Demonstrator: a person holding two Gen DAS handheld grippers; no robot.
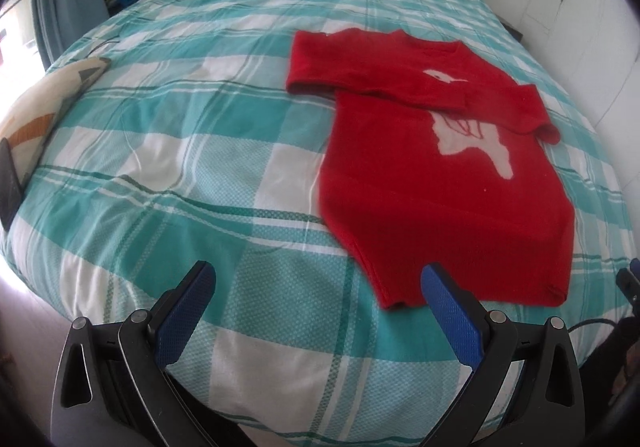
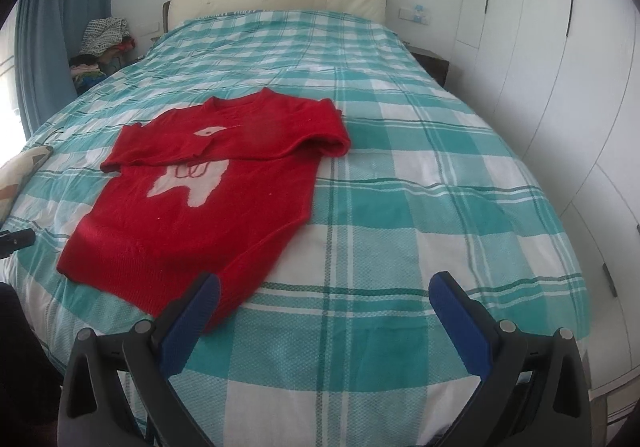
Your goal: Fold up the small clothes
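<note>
In the left wrist view we see the small red knitted sweater with a white animal motif (image 1: 440, 187) lying flat on the bed with the teal-and-white checked cover (image 1: 180, 167), toward its foot edge. Both sleeves are already crossed over the chest, so we judge the sleeve step done and the bottom-to-collar fold next. Our left gripper (image 1: 318, 311) is spread wide and empty above the cover, with the hem's left corner just beside its right finger.

In the right wrist view the sweater (image 2: 192, 223) sits left of centre, and our right gripper (image 2: 326, 317) is likewise released and holds nothing, its left finger overlapping the hem's right corner. Next, we think, each gripper must pinch its hem corner and lift together toward the collar.
</note>
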